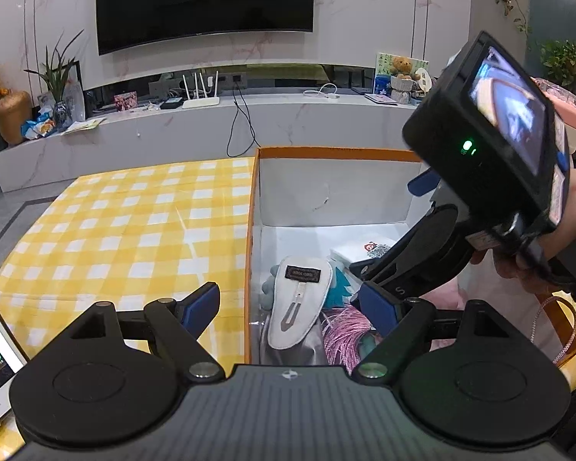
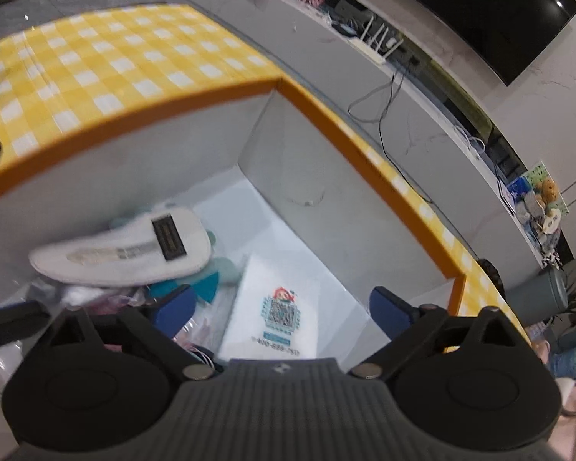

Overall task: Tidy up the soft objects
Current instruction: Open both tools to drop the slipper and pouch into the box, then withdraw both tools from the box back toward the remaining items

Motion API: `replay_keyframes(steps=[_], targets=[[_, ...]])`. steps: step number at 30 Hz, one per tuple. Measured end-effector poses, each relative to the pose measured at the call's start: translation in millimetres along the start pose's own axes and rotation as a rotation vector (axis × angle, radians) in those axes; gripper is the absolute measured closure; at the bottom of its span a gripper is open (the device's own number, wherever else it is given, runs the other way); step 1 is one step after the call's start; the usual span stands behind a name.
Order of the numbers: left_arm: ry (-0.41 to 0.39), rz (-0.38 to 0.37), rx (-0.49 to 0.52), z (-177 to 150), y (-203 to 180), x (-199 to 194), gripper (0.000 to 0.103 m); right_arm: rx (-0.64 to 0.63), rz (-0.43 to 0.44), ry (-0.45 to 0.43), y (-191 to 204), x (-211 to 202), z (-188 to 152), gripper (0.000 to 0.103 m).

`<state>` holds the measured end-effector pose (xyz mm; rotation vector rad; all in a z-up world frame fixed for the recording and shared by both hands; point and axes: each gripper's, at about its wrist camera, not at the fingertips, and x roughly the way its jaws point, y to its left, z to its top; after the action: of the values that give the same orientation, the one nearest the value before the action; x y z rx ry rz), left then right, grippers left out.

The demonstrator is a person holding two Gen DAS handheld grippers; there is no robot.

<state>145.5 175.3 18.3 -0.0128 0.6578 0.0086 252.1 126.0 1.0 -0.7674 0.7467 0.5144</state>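
Orange-rimmed box [image 1: 255, 207] on the checked table [image 1: 126, 223]. Left wrist view: left gripper [image 1: 293, 307] fingers spread wide, empty, straddling the box's left wall; white slipper [image 1: 301, 299] lies inside against that wall, on the pink cord [image 1: 343, 336]. Right gripper [image 1: 393, 226] hangs over the box, tips apart. Right wrist view: right gripper [image 2: 282, 305] wide open, nothing held, above the printed white packet [image 2: 284, 307]. Judgement: lift straight out, clear of the box walls.
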Motion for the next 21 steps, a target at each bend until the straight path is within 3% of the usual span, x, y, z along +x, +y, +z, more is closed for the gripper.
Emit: replay_keyframes(steps=[5, 12, 21], targets=[[-0.014, 0.010, -0.022, 0.4, 4.1, -3.1, 0.006, 0.014, -0.020, -0.035, -1.3, -6.9, 5.5, 0.005], [-0.027, -0.005, -0.133, -2.3, 16.2, -14.3, 0.006, -0.030, 0.006, -0.067, 11.3, -21.5, 3.1, 0.003], [-0.132, -0.030, -0.224, -19.6, 25.8, -56.9, 0.006, -0.039, 0.048, -0.142, 22.5, -69.6, -10.9, 0.003]])
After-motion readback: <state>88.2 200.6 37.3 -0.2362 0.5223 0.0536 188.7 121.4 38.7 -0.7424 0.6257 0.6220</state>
